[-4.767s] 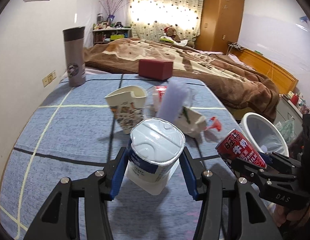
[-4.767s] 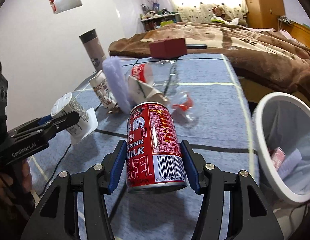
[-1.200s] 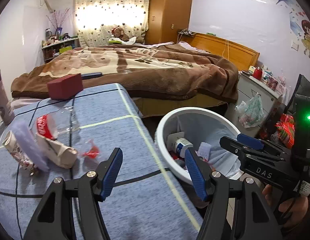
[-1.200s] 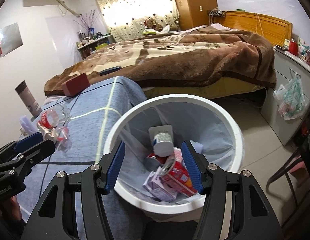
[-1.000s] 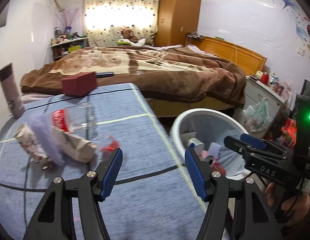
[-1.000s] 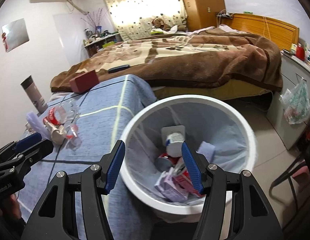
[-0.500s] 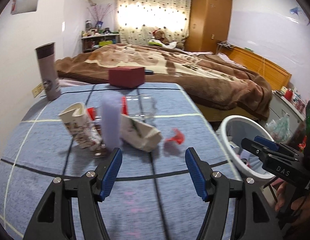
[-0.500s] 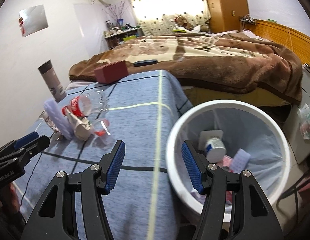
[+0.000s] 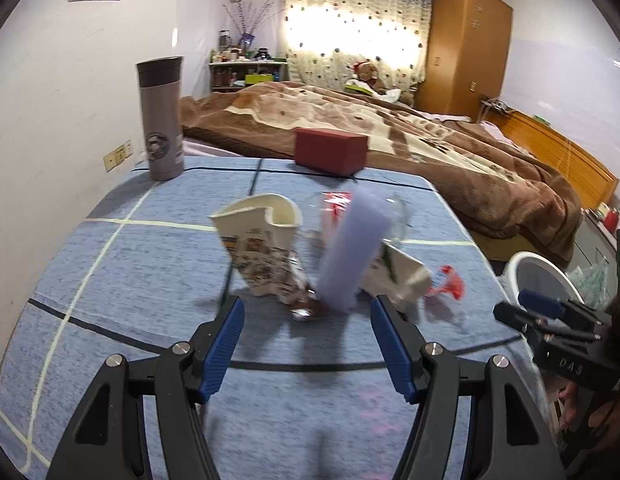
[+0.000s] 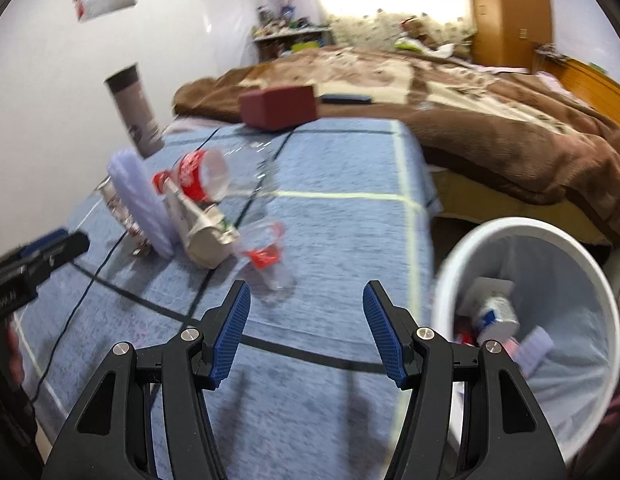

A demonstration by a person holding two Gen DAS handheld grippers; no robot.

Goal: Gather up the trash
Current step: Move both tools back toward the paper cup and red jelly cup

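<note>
Trash, a crumpled printed paper cup [image 9: 261, 248] and lavender foam roll [image 9: 356, 248], sits mid-frame on the blue cloth [image 9: 109, 280]. Left gripper [image 9: 305, 344] and right gripper [image 10: 305, 332] gape wide, empty; next pickup needs closing in.

A home bedroom: a bed [image 9: 450, 152] under a brown blanket, a wooden wardrobe [image 9: 466, 44], a curtained window [image 9: 350, 28], and a teddy bear [image 9: 366, 74] by the pillows.
</note>
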